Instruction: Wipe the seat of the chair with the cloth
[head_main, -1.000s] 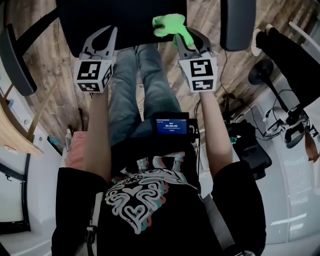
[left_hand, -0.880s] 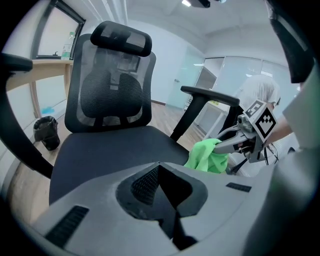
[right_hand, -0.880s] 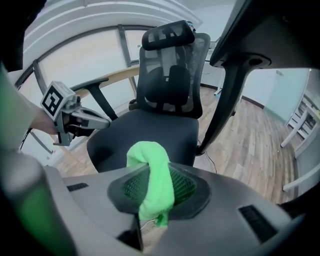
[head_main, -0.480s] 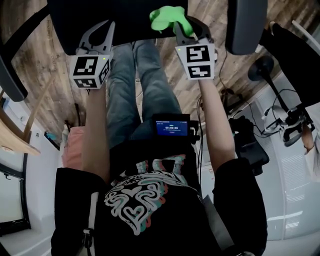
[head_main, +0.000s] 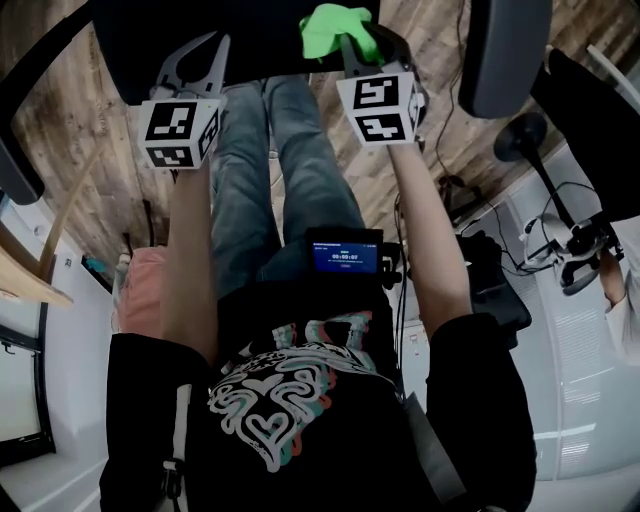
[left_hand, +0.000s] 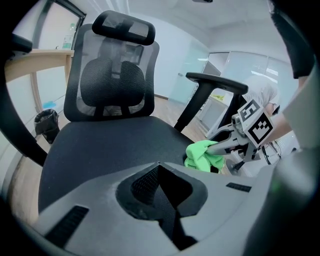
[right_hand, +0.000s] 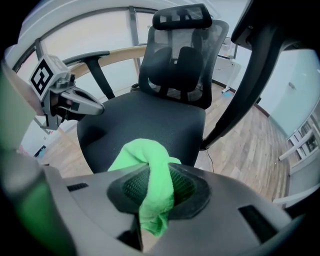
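Note:
The black office chair's seat (head_main: 230, 35) runs along the top of the head view. My right gripper (head_main: 352, 42) is shut on a bright green cloth (head_main: 335, 28) at the seat's front right edge. In the right gripper view the cloth (right_hand: 150, 185) hangs bunched between the jaws, with the seat (right_hand: 145, 120) just ahead. From the left gripper view the cloth (left_hand: 202, 156) lies at the seat's (left_hand: 110, 145) near right corner; whether it touches, I cannot tell. My left gripper (head_main: 205, 50) is shut on nothing over the seat's front left part.
Armrests (head_main: 505, 50) (head_main: 12, 170) flank the seat, and a mesh backrest (right_hand: 182, 65) with a headrest rises behind it. A person's legs (head_main: 290, 170) stand on the wooden floor below the seat. A black bin (left_hand: 46, 122) sits left of the chair, another chair's base (head_main: 520, 140) to the right.
Both grippers have moved forward, further over the seat's front edge. The right one carried the green cloth slightly left with it.

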